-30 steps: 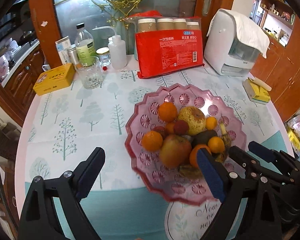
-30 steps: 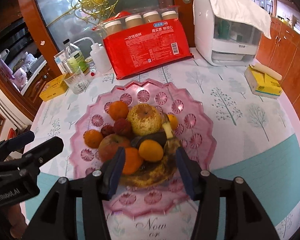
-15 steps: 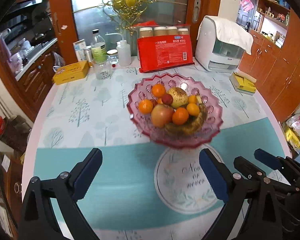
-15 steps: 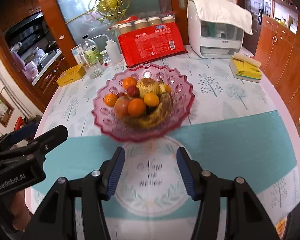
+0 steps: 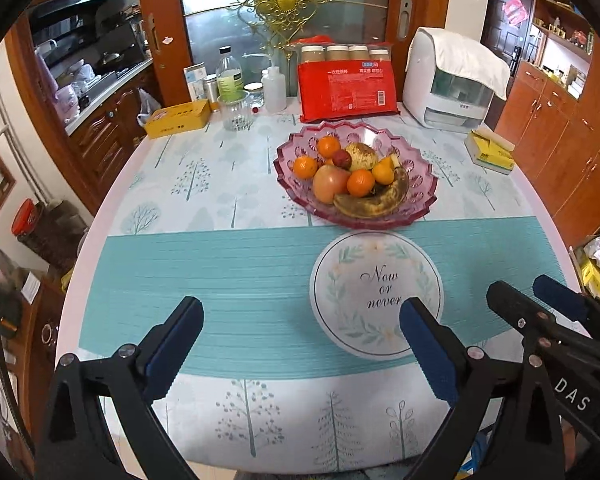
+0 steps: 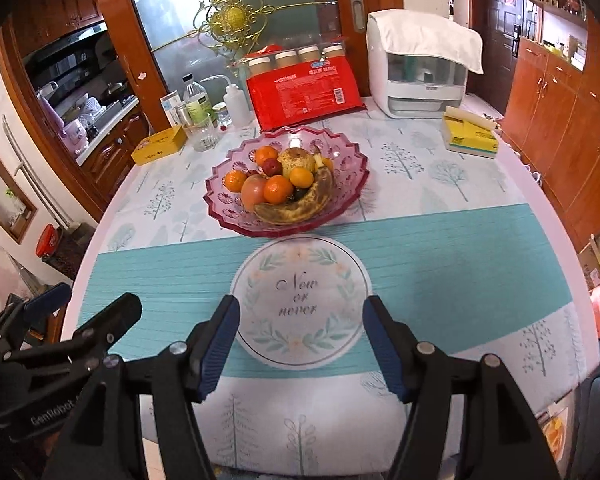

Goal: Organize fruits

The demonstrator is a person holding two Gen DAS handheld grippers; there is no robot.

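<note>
Left gripper [image 5: 300,332]: black frame, blue pads, jaws spread wide, nothing between them; it hangs above the near teal band of the tablecloth. Right gripper [image 6: 298,332]: same build, jaws also well apart and empty, hanging above the round white "Now or never" print [image 6: 299,295].

Scalloped pink glass fruit bowl [image 5: 420,196] sits on the round table with the tree-patterned cloth [image 5: 204,184], past the teal band, well apart from both grippers. In it:
- browned, spotted banana [image 5: 374,202] curled along the near rim
- red-yellow apple [image 5: 329,183] at near left
- several small oranges [image 5: 361,182] around the apple
- speckled yellow-brown pear [image 5: 362,155] and a small dark red fruit [image 5: 342,157] behind

Behind the bowl: red pack of paper cups [image 5: 346,88], white countertop appliance draped with a cloth [image 5: 452,80], yellow box [image 5: 178,118], clear drinking glass [image 5: 235,111], bottles [image 5: 229,76]. Yellow tissue pack [image 5: 490,152] lies at the right edge.
</note>
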